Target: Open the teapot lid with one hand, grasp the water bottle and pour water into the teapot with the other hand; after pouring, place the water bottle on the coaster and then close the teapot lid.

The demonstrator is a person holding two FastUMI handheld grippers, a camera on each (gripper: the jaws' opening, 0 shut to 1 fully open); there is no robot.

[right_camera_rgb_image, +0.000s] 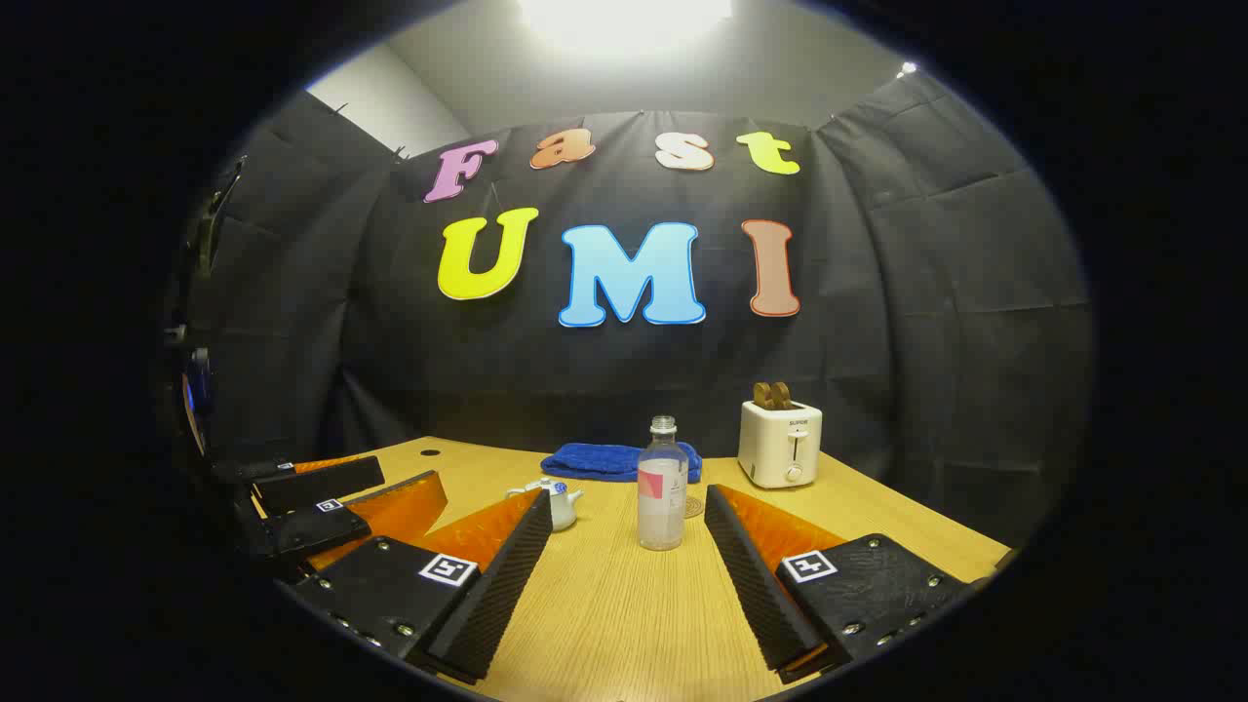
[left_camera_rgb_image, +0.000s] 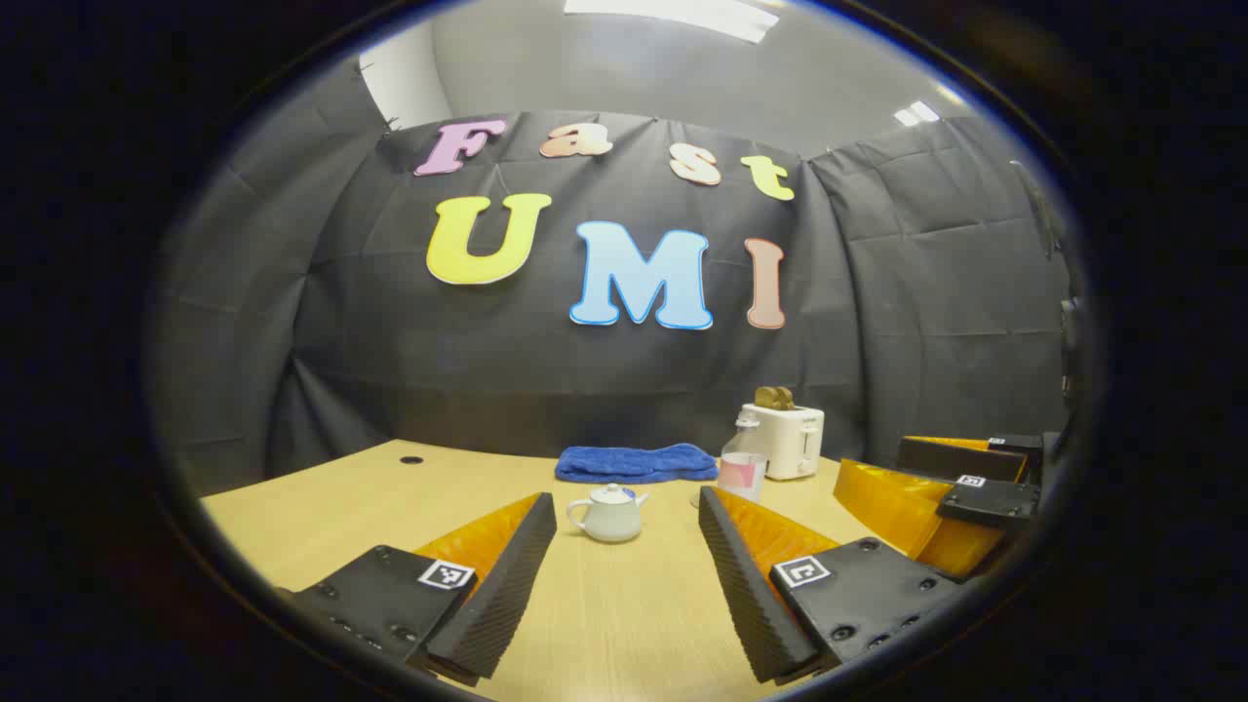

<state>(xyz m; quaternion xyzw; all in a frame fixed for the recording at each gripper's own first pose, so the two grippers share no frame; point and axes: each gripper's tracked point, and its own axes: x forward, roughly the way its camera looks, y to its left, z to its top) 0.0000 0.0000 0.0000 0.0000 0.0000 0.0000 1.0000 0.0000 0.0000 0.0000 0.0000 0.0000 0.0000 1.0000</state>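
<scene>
Left gripper (left_camera_rgb_image: 624, 585) fingers spread wide, holding nothing; white teapot (left_camera_rgb_image: 609, 512), lid on, stands ahead between them on the wooden table (left_camera_rgb_image: 322, 507). Right gripper (right_camera_rgb_image: 629, 585) likewise spread and empty; uncapped water bottle (right_camera_rgb_image: 662, 485) stands upright ahead, coaster (right_camera_rgb_image: 693, 507) just behind it, white toaster (right_camera_rgb_image: 780, 444) farther right.

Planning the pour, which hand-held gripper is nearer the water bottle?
Right. The right hand-held gripper faces the water bottle, open, just short of it. The left hand-held gripper faces the teapot, bottle off to its right.
</scene>
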